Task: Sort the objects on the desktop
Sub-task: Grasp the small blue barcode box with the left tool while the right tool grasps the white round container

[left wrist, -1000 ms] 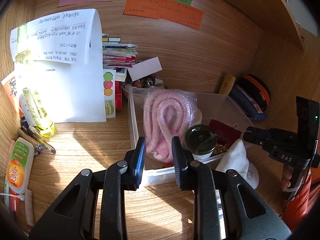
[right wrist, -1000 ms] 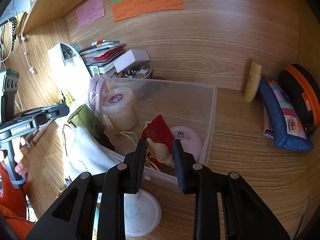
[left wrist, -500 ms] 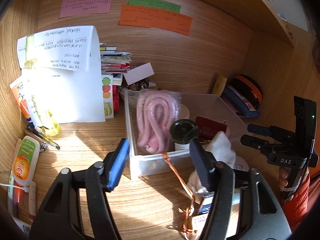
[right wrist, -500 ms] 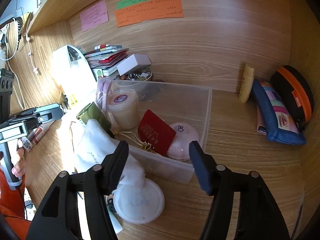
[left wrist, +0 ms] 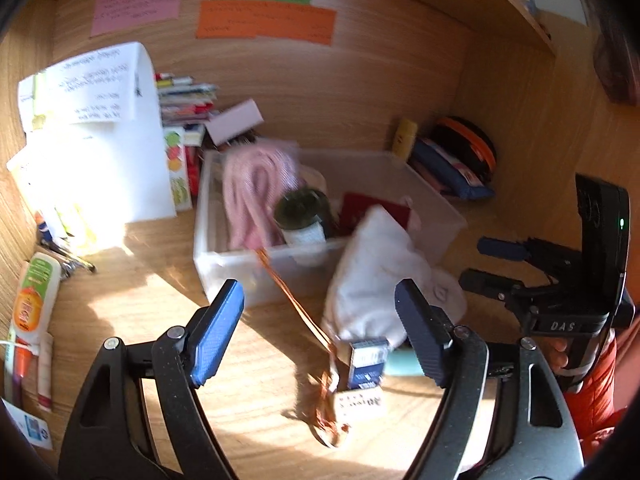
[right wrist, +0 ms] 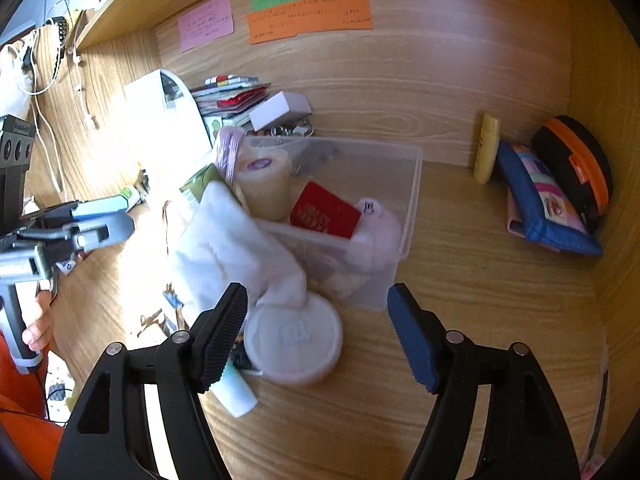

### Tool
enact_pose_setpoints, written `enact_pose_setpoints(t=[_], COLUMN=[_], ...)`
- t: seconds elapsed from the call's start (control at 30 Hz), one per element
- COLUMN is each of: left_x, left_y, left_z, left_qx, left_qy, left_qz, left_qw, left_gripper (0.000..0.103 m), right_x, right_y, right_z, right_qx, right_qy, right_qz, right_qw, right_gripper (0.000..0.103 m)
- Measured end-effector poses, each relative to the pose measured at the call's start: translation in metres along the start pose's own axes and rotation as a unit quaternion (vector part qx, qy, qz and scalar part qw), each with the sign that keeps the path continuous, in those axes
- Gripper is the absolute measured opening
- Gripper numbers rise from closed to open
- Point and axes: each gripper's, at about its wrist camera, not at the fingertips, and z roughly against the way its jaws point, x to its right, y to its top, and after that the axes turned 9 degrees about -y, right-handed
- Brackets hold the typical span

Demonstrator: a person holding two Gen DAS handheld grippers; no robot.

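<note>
A clear plastic bin (left wrist: 216, 256) (right wrist: 412, 184) sits on the wooden desk, holding a pink rope (left wrist: 252, 196), a dark green jar (left wrist: 302, 216), a red card (right wrist: 324, 216) and a cream tub (right wrist: 266, 188). A white cloth pouch (left wrist: 376, 272) (right wrist: 236, 256) leans over the bin's front edge. A round white lid (right wrist: 292, 340) and a small blue box (left wrist: 366, 362) lie in front of it. My left gripper (left wrist: 320, 332) is open and empty, back from the bin. My right gripper (right wrist: 316, 336) is open and empty above the lid.
White papers (left wrist: 100, 140) and stacked books (left wrist: 184, 100) stand at the back left. Tubes and pens (left wrist: 34, 304) lie along the left wall. A blue pencil case (right wrist: 548, 208), a black and orange pouch (right wrist: 580, 160) and a yellow tube (right wrist: 486, 148) sit at the back right.
Both grippers went from shut to wide open and pulled back from the bin. The white pouch, lid and blue box came into view in front of the bin.
</note>
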Motion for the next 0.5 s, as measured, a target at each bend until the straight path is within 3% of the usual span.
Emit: enact_pose_setpoints(t=[0.5], left_x=[0.025], left_y=[-0.03], left_z=[-0.019], left_qx=[-0.054], left_qy=[-0.04], left_qz=[0.0], left_qw=[0.9977], left_gripper=[0.078], right_x=[-0.003], right_y=[-0.023], right_z=[-0.007], right_qx=[-0.033], right_qy=[-0.002], right_qz=[0.0], right_qw=[0.999], right_gripper=[0.076])
